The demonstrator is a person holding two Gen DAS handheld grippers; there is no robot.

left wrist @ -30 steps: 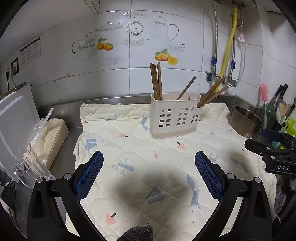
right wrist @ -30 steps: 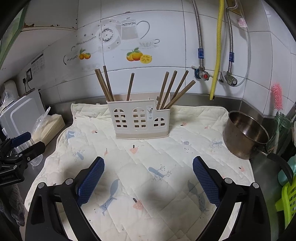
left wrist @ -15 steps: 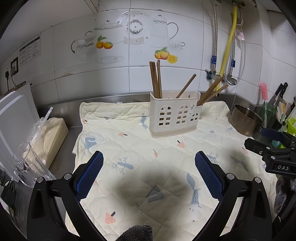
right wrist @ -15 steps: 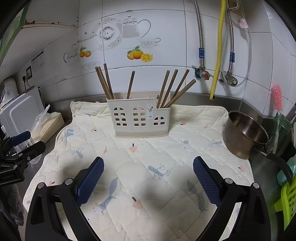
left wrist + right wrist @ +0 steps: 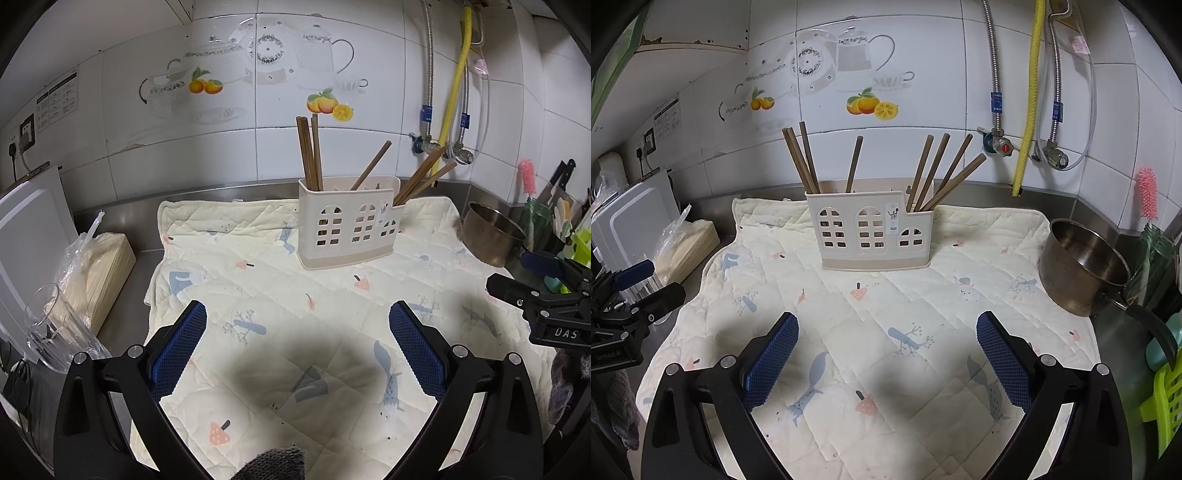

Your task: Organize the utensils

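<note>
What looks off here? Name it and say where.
Little does. The chopsticks are unevenly sorted in the holder: three on its left, one in the middle, four fanned out on its right. Both grippers are open and empty.

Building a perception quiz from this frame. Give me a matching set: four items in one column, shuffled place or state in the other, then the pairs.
Things:
1. chopsticks
2. metal pot
3. left gripper
4. pink bottle brush

Places or states:
A. open, nothing between its pads, above the quilted mat
B. standing in the white utensil holder
C. far right, upright against the tiled wall
D. right edge of the mat, empty

Pairs: 1-B, 2-D, 3-A, 4-C
</note>
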